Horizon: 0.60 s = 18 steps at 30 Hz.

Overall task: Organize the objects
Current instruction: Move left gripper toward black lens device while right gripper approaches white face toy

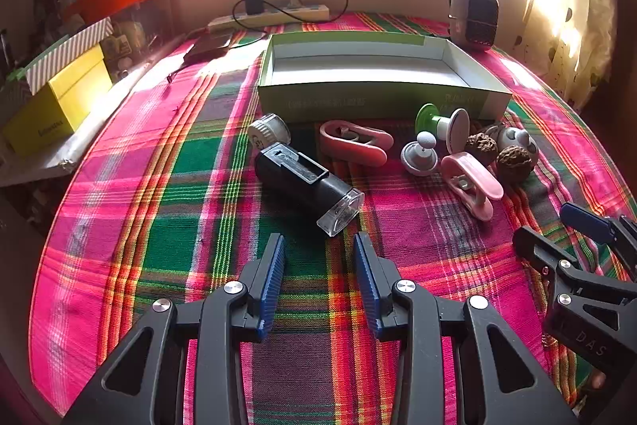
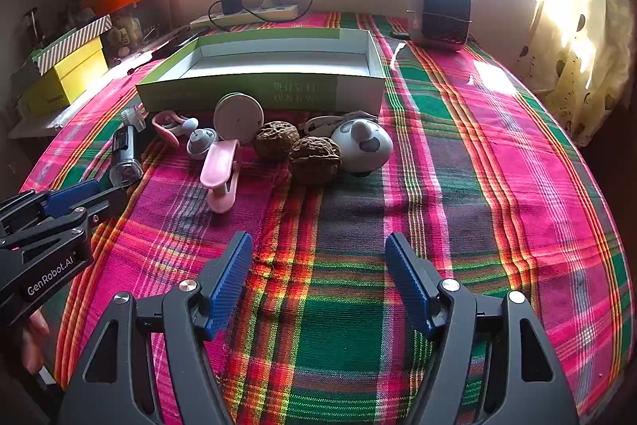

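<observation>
both my tools hang over the plaid cloth (image 2: 458,154) on the worktop, tipped downward, nothing between the pads. the left tool (image 1: 319,281) stands partly apart, the right tool (image 2: 318,281) spread wide — neither touches anything.

the things to sort lie in a loose cluster just in front of the open green-and-white box (image 1: 374,94), which has nothing in it that i can see. nearest my left tool is the black cylinder with a clear cap (image 1: 306,182), lying on its side at an angle, a white ribbed knob (image 1: 267,131) just behind it. further right: a pink clip (image 1: 354,142), a second pink clip (image 1: 473,186), a small grey stopper (image 1: 418,154), a green-and-white spool (image 1: 442,124), two walnuts (image 2: 296,146) touching each other, and a rounded grey-white gadget (image 2: 362,146) beside them.

the box wall stands between the cluster and the box floor. behind the box sit a small heater (image 2: 440,12), a power strip (image 2: 245,14) with a black charger and looped cable, and off to the left a yellow box (image 1: 59,102) under a striped one.

writing: "genrobot.ai" on the left tool's body, "das" on the right one's. the print on the box front is too blurred to read.
</observation>
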Tool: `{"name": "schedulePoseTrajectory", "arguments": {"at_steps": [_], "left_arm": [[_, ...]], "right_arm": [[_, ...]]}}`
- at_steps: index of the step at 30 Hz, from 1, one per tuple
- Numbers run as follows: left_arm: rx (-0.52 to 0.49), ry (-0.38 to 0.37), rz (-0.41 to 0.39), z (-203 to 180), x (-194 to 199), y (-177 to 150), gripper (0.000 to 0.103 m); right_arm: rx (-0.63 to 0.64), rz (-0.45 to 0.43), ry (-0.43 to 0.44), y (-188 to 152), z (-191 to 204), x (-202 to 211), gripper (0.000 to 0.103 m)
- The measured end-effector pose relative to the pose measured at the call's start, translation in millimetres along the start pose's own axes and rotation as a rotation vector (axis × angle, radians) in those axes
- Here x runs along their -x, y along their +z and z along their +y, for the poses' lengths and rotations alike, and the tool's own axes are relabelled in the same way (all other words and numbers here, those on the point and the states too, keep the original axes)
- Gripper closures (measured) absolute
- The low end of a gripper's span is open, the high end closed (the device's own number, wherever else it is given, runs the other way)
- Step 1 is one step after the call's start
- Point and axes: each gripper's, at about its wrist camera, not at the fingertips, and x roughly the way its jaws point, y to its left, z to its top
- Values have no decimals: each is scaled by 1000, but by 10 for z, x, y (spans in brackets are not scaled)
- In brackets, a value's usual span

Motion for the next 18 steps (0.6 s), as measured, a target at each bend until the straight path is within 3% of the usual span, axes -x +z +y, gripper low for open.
{"name": "schedulePoseTrajectory", "arguments": {"at_steps": [18], "left_arm": [[-8,-15,9,0,1,7,69]], "right_arm": [[20,3,23,6,-6,14,34]]}}
